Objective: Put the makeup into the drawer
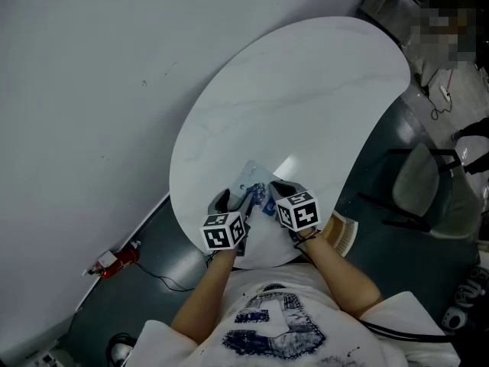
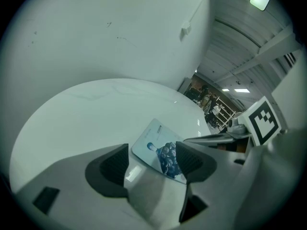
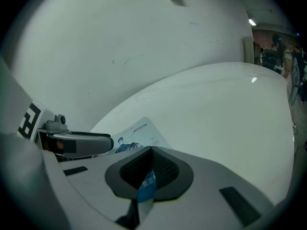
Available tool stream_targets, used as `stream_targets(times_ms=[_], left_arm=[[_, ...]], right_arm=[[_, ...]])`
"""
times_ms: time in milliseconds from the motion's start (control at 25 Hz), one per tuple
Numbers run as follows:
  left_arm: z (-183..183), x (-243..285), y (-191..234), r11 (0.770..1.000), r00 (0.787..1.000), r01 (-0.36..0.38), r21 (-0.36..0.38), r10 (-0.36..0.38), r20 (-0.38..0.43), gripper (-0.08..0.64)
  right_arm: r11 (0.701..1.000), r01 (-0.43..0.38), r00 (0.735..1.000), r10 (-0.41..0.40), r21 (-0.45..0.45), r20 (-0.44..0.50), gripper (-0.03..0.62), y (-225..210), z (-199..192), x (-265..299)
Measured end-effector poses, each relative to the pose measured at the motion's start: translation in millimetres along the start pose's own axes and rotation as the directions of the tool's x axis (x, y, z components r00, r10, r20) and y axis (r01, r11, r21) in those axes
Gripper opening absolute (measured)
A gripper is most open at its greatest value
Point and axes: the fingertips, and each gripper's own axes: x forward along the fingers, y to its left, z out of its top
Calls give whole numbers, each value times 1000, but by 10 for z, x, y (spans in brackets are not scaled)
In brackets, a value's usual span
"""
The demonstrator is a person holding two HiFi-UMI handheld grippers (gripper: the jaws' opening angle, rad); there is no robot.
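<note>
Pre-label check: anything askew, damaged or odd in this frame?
Nothing looks spilled or damaged. One oddity: no drawer shows in any view. The flat packet, near the white table's near edge, is pinched at one edge by the shut right gripper. The left gripper is open, jaws apart, at its other side.

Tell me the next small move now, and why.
Probably lift the right gripper a little: its jaws are shut on an edge of the blue-printed packet, while the left gripper stands open around it, gripping nothing. The packet looks to rest on the white table; no drawer shows.
</note>
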Motion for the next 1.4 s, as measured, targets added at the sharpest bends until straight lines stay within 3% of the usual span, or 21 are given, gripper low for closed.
stream_targets(times_ms=[760,1400], left_arm=[[44,27,-45,999,999,40,-34,-40,9,322],[14,-5,8,1000,1000,1,-7,-1,-3,157]], right_arm=[[1000,-8,1000,8,-18,-4,20,16,13,19],[1000,0,1000,0,-17,3,20,18,-6,0]])
